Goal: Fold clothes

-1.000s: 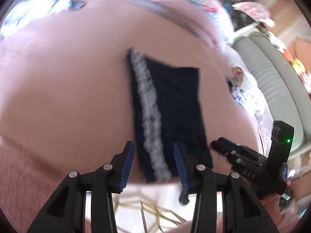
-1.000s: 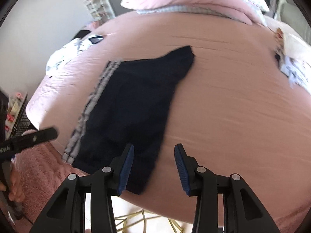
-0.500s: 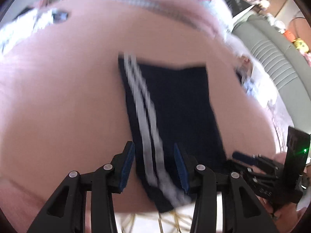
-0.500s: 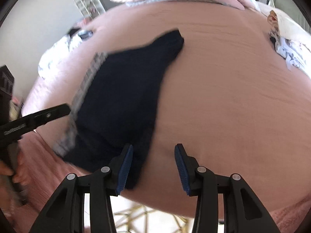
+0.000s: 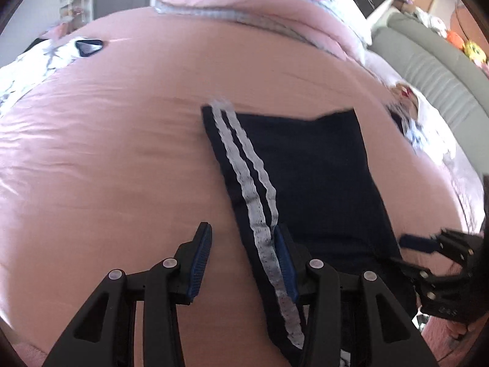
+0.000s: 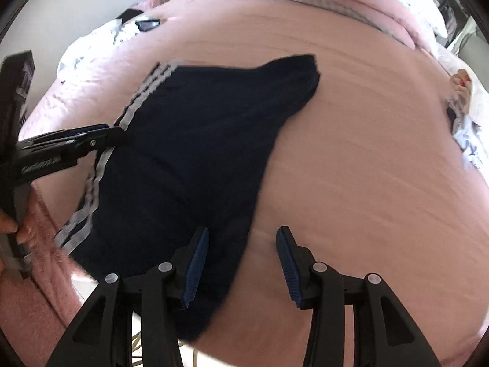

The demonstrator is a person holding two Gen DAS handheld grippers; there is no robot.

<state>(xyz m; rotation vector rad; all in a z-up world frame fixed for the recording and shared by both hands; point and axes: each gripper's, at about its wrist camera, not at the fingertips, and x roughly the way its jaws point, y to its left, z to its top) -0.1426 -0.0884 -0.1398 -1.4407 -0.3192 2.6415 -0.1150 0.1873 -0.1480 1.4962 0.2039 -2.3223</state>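
A pair of dark navy shorts with two white lace stripes down one side (image 5: 308, 183) lies spread flat on the pink bedsheet (image 5: 107, 168), its near end draped over the near edge of the bed. The cloth looks thin, soft and light; it should crease where pinched and slide easily over the sheet, so a hold on one layer alone would probably drag the rest askew.

The left gripper (image 5: 243, 263) hangs over the striped edge, its jaws partly open with the lace stripes (image 5: 259, 214) lying between them, the right pad just beside the lace; nothing is pinched yet. The right gripper (image 6: 243, 266) stands over the plain right edge of the shorts (image 6: 189, 159) near the bed's edge, its jaws having just opened a little and standing apart, the left pad over dark cloth and the right over bare sheet.

The two near corners, at the hem, look like the best places to take hold, both layers together.
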